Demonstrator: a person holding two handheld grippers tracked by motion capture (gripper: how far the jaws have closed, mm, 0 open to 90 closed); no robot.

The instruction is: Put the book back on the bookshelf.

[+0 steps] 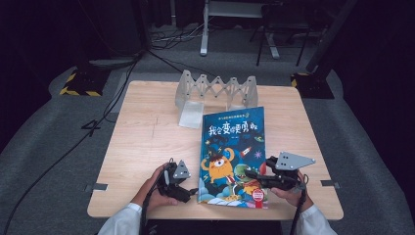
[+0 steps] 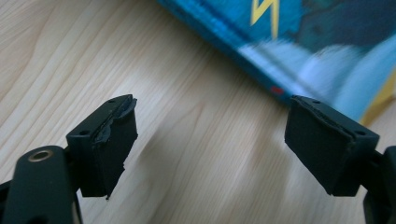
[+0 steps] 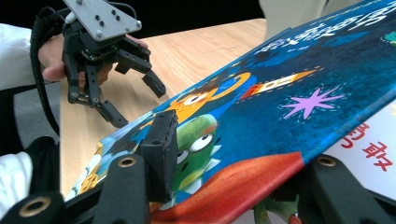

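**Book cover going up**

Left tongs (image 1: 192, 190) gape empty over the pale wood-grain table (image 1: 147, 137), just beside the book (image 1: 234, 147) at the table's near edge. Right tongs (image 3: 233, 154) pinch its glossy, stiff blue cover, tilted off the white page. Next, prob: swing cover open w/ left steadying.

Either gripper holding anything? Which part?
Right gripper grips the blue picture book's front cover at its open edge, lifted. Left gripper is open, holding nothing.
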